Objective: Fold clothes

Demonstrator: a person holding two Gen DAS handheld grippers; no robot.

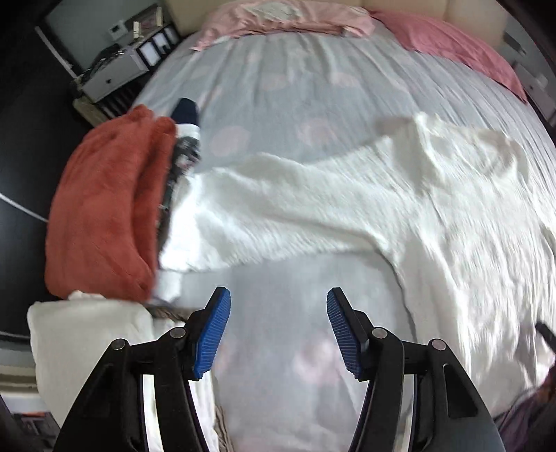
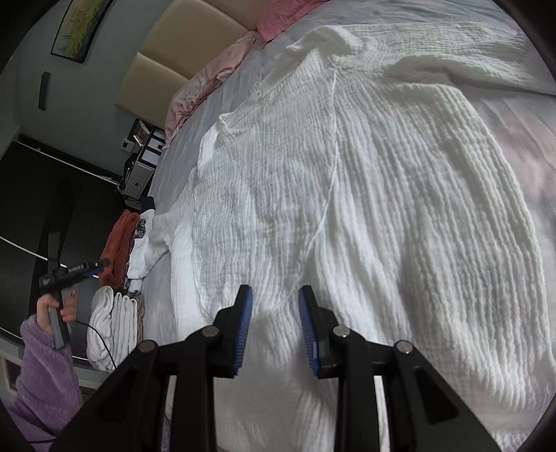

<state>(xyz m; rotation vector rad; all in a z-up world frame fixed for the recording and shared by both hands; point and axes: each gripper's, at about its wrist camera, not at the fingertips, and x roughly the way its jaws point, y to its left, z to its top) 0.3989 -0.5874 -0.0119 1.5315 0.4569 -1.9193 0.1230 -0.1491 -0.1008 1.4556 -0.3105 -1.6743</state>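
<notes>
White crinkled cotton garment (image 2: 347, 194): spread on bed, long axis lower left to upper right; right tool (image 2: 274, 330) directly over hem, released; left tool (image 1: 278, 333) released, beside sleeve.

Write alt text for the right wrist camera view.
A crinkled white cotton garment lies spread over a grey bed sheet. The right gripper hovers above its near part, blue pads apart and empty. At left, a hand in a purple fleece sleeve holds the left gripper.

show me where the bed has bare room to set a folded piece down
Bare sheet lies between the white garment and the pink pillows; a smaller patch lies under the left tool. The left edge is crowded: orange-red towel, folded whites.
</notes>
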